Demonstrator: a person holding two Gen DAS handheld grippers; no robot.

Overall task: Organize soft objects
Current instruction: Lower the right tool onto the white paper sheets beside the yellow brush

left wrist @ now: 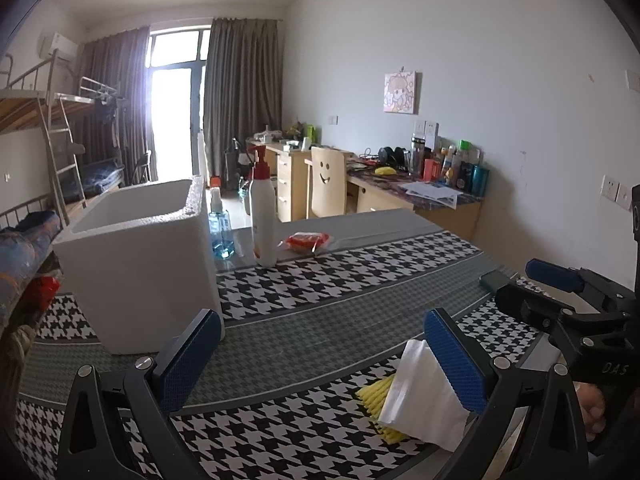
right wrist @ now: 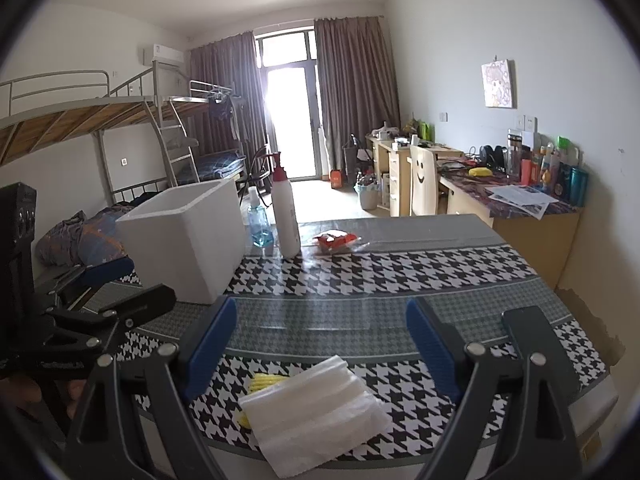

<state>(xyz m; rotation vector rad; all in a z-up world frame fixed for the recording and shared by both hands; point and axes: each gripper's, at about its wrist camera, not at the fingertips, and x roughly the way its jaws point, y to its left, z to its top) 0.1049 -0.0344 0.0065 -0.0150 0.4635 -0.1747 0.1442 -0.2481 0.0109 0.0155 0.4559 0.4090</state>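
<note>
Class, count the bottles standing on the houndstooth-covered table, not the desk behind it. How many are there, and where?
2. The tall white pump bottle stands at the table's far side; the small blue spray bottle is beside it, next to the white foam box.

bench (right wrist: 400,276) with houndstooth cloth | pump bottle (right wrist: 285,216) upright at 12 o'clock on the bench | blue spray bottle (right wrist: 259,222) just beside it at 9 o'clock | bunk bed (right wrist: 100,120) at 10 o'clock | smiley-face chair (right wrist: 423,180) at 2 o'clock | curtains (right wrist: 356,80) flanking bright window
</note>
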